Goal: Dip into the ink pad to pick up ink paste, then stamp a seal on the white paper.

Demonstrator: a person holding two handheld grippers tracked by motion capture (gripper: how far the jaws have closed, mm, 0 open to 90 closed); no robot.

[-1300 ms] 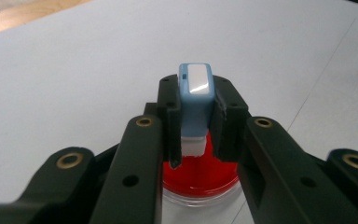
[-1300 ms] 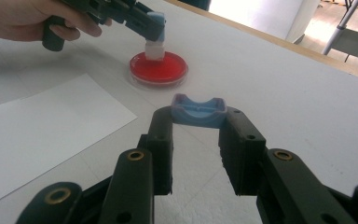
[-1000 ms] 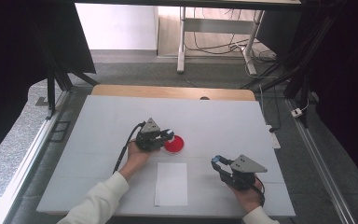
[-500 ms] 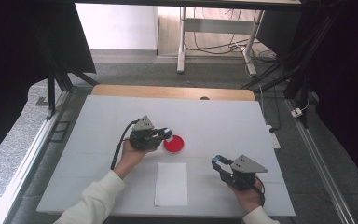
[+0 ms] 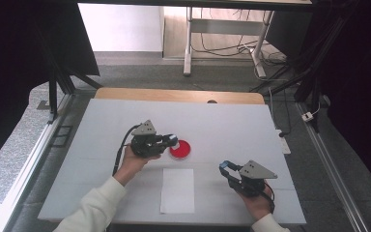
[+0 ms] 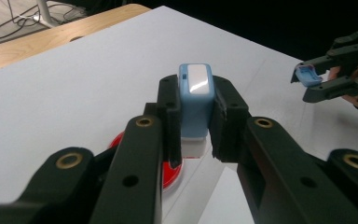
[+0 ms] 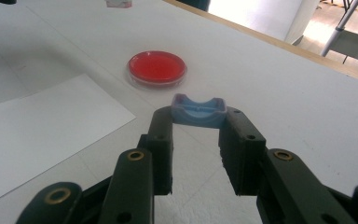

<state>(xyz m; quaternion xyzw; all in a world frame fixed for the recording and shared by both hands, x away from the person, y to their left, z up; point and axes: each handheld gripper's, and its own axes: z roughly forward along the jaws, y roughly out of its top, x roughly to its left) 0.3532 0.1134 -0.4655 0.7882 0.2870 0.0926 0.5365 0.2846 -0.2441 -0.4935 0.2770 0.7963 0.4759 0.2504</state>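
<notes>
Presently, left gripper: jaws clamped on small light-blue plastic block with white base, seemingly just above round red-filled clear dish | right gripper: jaws pinched light-blue plastic cap | white paper sheet between hands.

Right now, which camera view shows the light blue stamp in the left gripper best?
The left gripper view: the light blue stamp stands close and sharp, clamped upright between the black jaws of the left gripper. In the high view only a small pale spot shows at the gripper's tip. In the right gripper view its bottom peeks in at the top edge.
</notes>
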